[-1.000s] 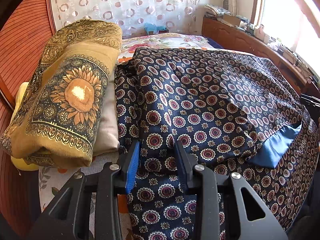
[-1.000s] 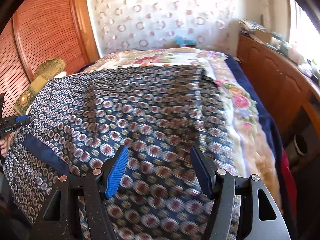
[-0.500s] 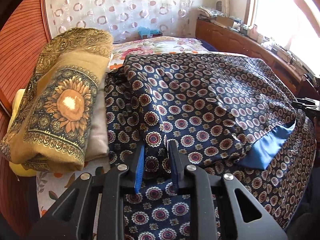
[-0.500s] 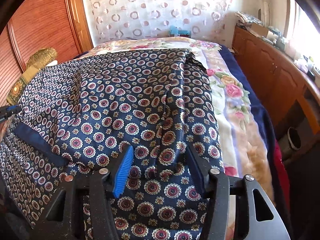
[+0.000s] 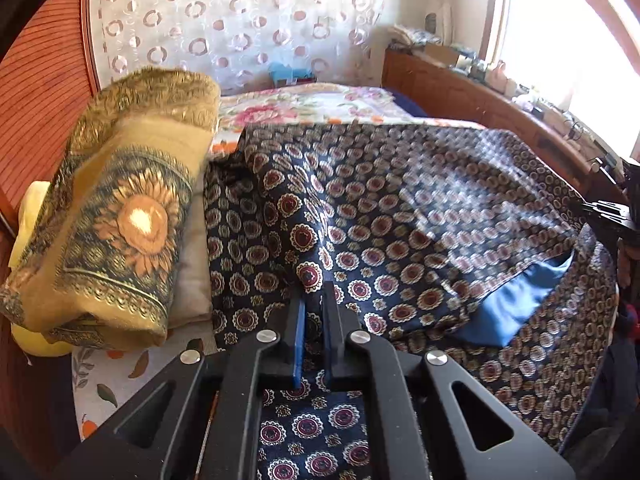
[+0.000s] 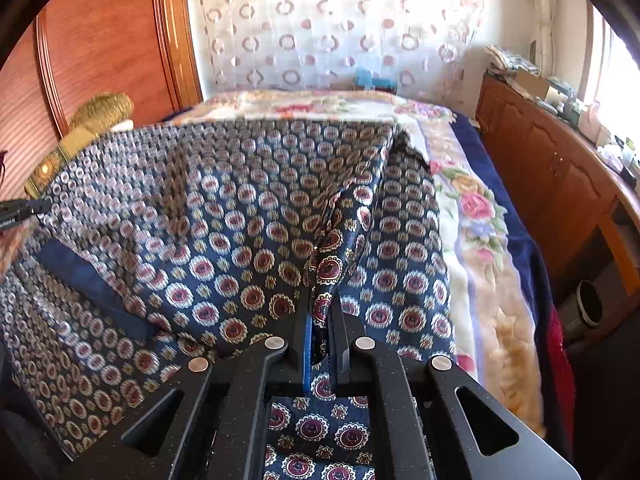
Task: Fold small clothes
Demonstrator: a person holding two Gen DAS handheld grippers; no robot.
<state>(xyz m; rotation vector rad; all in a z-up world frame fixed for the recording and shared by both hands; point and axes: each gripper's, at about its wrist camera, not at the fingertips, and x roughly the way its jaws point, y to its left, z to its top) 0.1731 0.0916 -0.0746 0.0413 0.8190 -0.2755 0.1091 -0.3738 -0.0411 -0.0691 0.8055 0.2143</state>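
Observation:
A navy garment (image 5: 400, 216) printed with red and gold medallions lies spread over the bed, with a plain blue lining (image 5: 516, 304) showing at a turned-back edge. My left gripper (image 5: 313, 300) is shut on a pinched fold of this garment near its left front edge. In the right wrist view the same navy garment (image 6: 224, 216) fills the middle, and my right gripper (image 6: 322, 300) is shut on a raised ridge of the cloth near the right front edge. The cloth pulls up into a crease at each grip.
A folded mustard cloth with a sunflower print (image 5: 116, 232) is stacked on pale and yellow items at the left. A floral blanket (image 6: 476, 216) covers the bed. A wooden cabinet (image 6: 560, 168) runs along the right, a wooden wardrobe (image 6: 100, 60) stands at the left.
Both grippers' jaws closed from apart onto folds of the navy garment. The cloth now puckers up between each pair of pads.

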